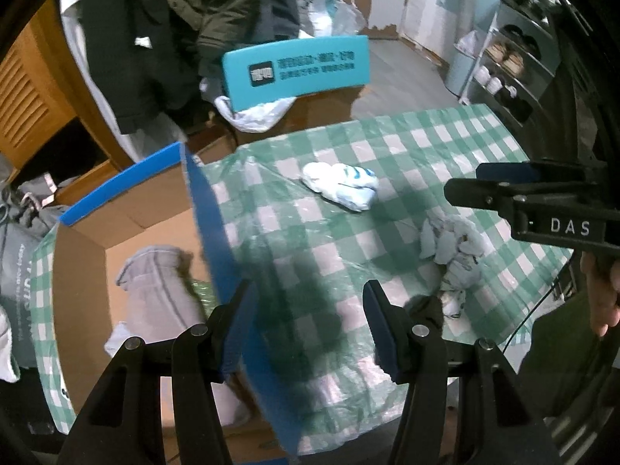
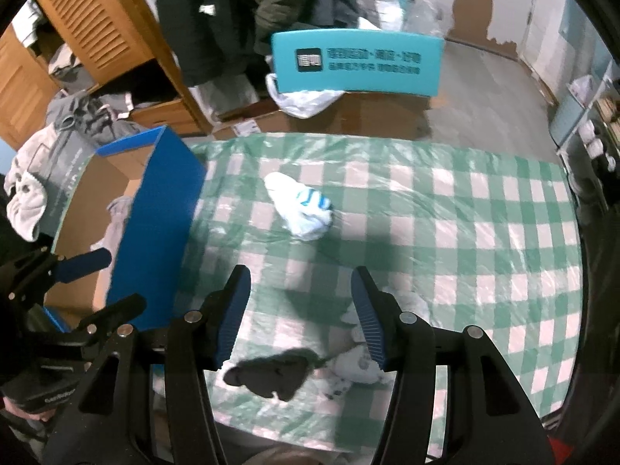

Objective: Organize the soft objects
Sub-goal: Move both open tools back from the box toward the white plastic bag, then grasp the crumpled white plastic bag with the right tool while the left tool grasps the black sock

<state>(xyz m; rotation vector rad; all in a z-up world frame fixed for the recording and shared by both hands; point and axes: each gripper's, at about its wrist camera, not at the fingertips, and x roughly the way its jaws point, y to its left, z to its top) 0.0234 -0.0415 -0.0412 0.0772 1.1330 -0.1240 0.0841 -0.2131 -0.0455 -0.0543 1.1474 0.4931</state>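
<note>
The table (image 2: 484,209) carries a green-and-white checked cloth under clear plastic film. At its left edge stands an open cardboard box (image 1: 155,209) with blue outer walls; a grey sock (image 1: 162,283) lies inside on the box floor.

A white sock bundle with blue stripes (image 2: 302,205) rests on the cloth near the table centre, well apart from both grippers and ahead of them.

A pale blue-grey crumpled cloth (image 1: 453,248) lies toward the right of the left wrist view, beside the right gripper body seen there.

A dark sock (image 2: 271,376) lies on the cloth near the front edge. A white patterned sock (image 2: 356,360) lies just beside it on the right; the blur leaves it unclear whether the two touch.

The left gripper (image 1: 306,321) hovers over the box's right wall and the adjoining cloth. Its jaws are spread and hold nothing.

The right gripper (image 2: 302,310) hovers above the table front. Its jaws are spread and hold nothing. The dark sock lies below and between the fingers, closer to the left one; the white patterned sock lies under the right finger.
</note>
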